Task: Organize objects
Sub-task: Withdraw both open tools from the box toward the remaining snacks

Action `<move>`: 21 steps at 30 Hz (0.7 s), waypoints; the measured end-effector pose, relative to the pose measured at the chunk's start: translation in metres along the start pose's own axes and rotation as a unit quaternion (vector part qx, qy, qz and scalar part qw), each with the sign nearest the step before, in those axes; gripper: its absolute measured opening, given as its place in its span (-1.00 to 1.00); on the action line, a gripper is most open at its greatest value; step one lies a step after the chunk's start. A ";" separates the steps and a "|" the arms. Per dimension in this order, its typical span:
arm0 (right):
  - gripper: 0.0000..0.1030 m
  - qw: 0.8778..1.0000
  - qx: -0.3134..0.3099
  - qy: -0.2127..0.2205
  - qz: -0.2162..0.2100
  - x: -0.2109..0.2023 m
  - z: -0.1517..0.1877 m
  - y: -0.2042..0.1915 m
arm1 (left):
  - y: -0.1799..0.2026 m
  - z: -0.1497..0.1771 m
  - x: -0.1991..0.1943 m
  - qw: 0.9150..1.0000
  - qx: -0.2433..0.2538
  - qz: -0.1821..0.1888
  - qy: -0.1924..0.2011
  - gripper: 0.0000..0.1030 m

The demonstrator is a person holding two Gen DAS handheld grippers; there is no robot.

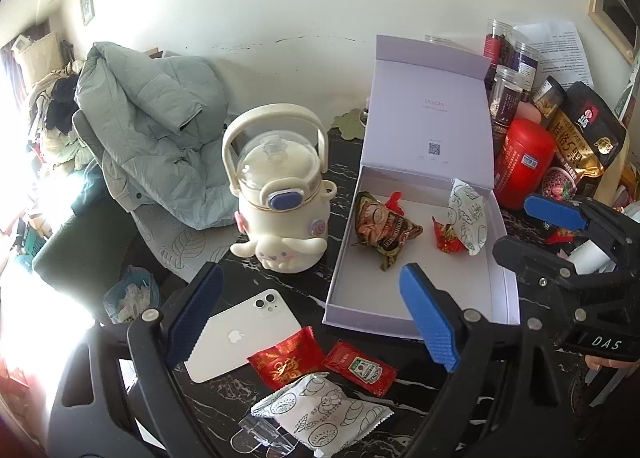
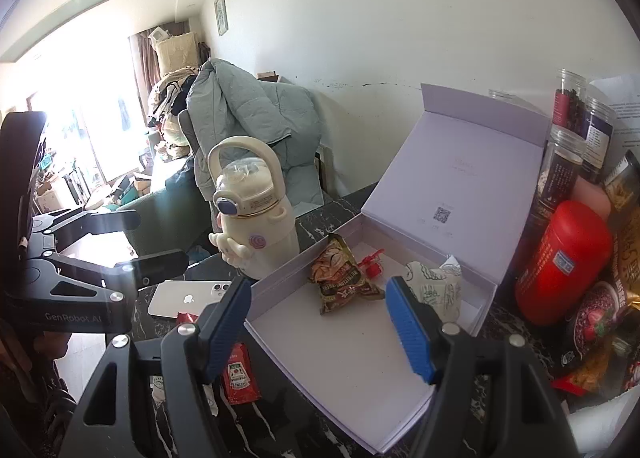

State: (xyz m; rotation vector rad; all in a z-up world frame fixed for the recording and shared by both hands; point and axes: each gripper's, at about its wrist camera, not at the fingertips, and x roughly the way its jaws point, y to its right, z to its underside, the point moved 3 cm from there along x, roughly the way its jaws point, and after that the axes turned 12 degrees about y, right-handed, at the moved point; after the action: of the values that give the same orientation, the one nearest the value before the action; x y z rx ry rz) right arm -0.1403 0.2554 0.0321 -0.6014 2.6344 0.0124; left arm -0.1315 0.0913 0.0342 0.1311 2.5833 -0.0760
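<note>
Three snack packets are lying in the open lavender cardboard box (image 1: 424,298), while the red foil packet (image 1: 286,358), red ketchup sachet (image 1: 360,368) and white printed pastry packet (image 1: 320,414) are waiting on the black marble table (image 1: 344,162), the left gripper (image 1: 312,314) and right gripper (image 2: 320,326) both hanging wide and empty.

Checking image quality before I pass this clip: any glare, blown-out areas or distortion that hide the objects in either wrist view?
Left wrist view: window light blows out the left edge; the white phone and lavender box stay readable; fisheye bends the wall. Right wrist view: the window washes out the upper left with a flare streak; the ketchup packet is partly hidden behind the right gripper.
</note>
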 end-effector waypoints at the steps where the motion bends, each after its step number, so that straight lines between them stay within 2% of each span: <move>1: 0.38 1.000 -0.001 -0.001 -0.004 0.001 0.000 -0.003 | -0.003 0.002 -0.003 1.000 -0.002 -0.004 0.003 0.76; 11: 0.46 0.999 -0.008 -0.015 -0.050 0.008 0.008 -0.034 | -0.036 0.019 -0.024 0.999 -0.034 -0.034 0.008 0.85; 17: 0.49 0.997 -0.018 -0.027 -0.075 0.015 0.014 -0.053 | -0.046 0.030 -0.035 0.998 -0.023 -0.062 0.011 0.88; 21: 0.52 0.995 -0.022 -0.035 -0.087 0.018 0.019 -0.063 | -0.056 0.039 -0.039 0.997 -0.034 -0.070 0.008 0.90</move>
State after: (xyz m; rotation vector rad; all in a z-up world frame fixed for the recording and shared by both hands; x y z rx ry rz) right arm -0.1208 0.1929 0.0132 -0.8284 2.5124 0.0389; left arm -0.0840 0.0294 0.0236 -0.0741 2.6045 -0.0386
